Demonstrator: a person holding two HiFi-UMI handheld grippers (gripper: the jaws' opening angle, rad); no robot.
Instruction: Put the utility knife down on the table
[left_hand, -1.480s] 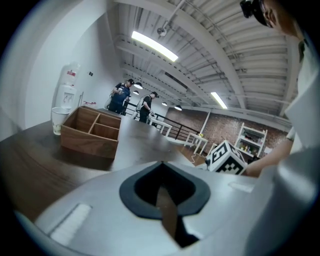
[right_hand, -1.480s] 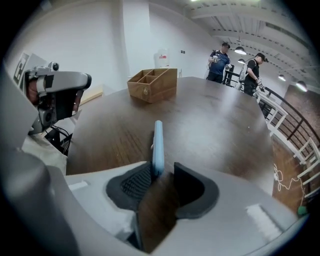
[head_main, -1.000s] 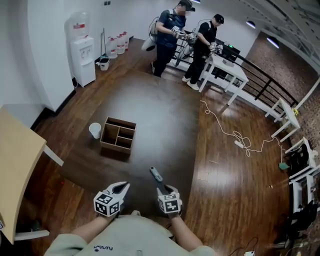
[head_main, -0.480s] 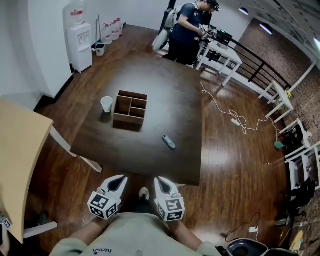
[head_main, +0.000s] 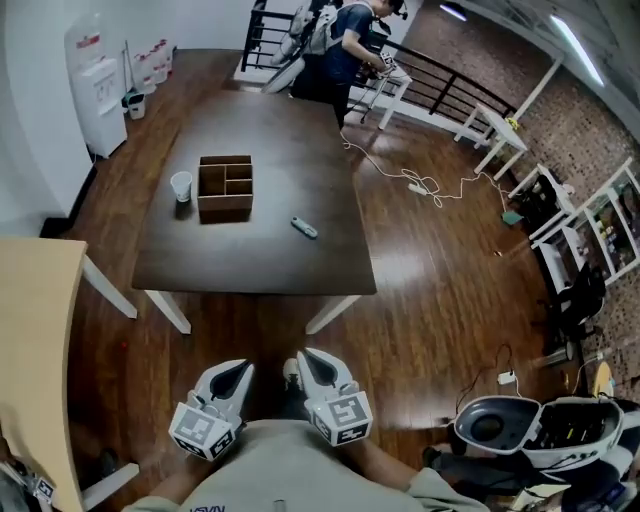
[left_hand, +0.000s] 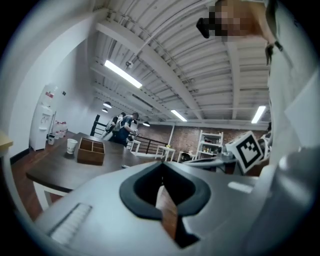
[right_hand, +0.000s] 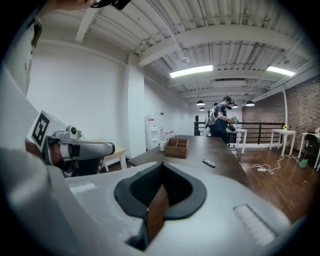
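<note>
The utility knife (head_main: 304, 228), grey and slim, lies flat on the dark wooden table (head_main: 250, 270) near its right edge; the right gripper view also shows the knife (right_hand: 209, 162), far ahead. Both grippers hang close to my body, well back from the table, over bare floor. My left gripper (head_main: 240, 369) is shut with nothing in it, and its tips (left_hand: 161, 162) meet. My right gripper (head_main: 306, 358) is likewise shut and empty, its jaws (right_hand: 161, 163) closed together.
A wooden divided box (head_main: 225, 187) and a white cup (head_main: 181, 186) stand on the table's left half. A light wooden tabletop (head_main: 35, 340) juts in at left. People (head_main: 345, 45) work by a railing beyond the table. A cable (head_main: 420, 185) trails over the floor at right.
The right gripper let go of the knife, which now lies on the table, and its jaws closed. Both grippers drew back to my body as I backed away from the table.
</note>
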